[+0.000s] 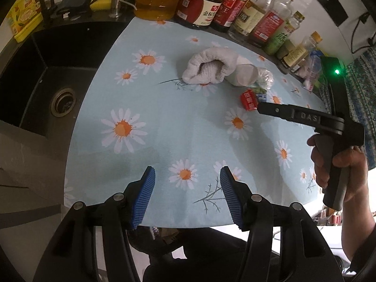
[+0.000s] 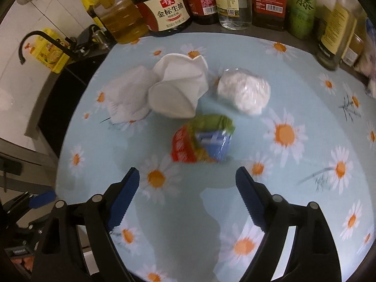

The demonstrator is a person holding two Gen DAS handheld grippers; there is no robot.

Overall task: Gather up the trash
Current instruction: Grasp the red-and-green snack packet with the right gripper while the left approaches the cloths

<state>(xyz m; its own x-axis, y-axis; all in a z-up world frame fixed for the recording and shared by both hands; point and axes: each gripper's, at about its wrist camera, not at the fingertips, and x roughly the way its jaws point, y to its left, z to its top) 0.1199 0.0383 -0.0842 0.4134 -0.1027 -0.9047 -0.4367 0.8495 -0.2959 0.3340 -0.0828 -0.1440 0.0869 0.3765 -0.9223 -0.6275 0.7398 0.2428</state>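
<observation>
Nothing collected yet, as far as I can judge: every piece of trash is lying on the daisy-print light blue desk [image 2: 293, 94] and neither tool is holding anything.

I am pointing my right tool [image 2: 188, 185] at the pile, blue pads spread wide apart, empty. Just above it, centre of the right wrist view, is sitting the crumpled red, green and blue snack wrapper [image 2: 202, 141], the nearest item and probably first to go. Above that, upper centre, the crushed white paper cup [image 2: 178, 89] is touching the bunched white cloth rag [image 2: 127, 94] on its left. Upper right of centre, slightly apart, the white wad in clear plastic film [image 2: 243, 92] is lying.

My left tool [image 1: 188, 183] is hanging back at the lower edge of the left wrist view, pads also apart and empty, well away from the pile. Below the desk edge there, something dark is showing; I cannot tell whether it is a bin or bag.

Left to do: basically everything, four items, if the rag counts as trash. The row of sauce and oil bottles [image 2: 164, 7] along the top is probably staying.
</observation>
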